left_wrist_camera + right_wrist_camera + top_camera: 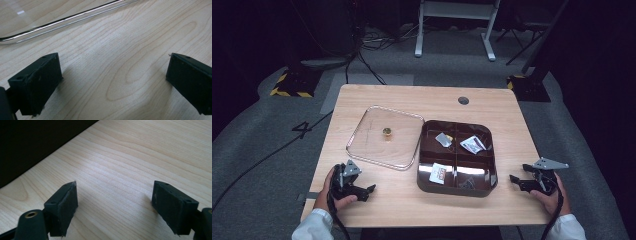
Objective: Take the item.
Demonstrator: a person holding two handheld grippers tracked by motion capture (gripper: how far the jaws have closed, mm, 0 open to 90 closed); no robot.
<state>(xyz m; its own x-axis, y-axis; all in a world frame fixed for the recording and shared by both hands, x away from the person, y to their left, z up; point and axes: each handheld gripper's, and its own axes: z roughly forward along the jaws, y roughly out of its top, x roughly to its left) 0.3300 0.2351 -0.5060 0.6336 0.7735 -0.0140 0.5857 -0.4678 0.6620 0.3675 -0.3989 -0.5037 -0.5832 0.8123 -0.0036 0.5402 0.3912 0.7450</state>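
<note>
A dark, divided box (484, 129) sits open at the table's right middle, with small packets (473, 144) in its compartments. Its clear lid (367, 145) lies flat to the left, a small gold knob (387, 131) at its centre. My left gripper (367, 192) rests on the table just in front of the lid. It is open and holds nothing (113, 62), and the lid's rim (62, 21) runs ahead of it. To the right of the box, my right gripper (518, 173) is open and empty (115, 187) over bare wood, with the box's dark side (37, 140) at its upper left.
The wooden table (402, 200) has bare room in front of the lid and box. A round cable hole (463, 100) sits near the far edge. Beyond the table are cables, a white frame's legs (454, 30) and hazard-striped stands (292, 86).
</note>
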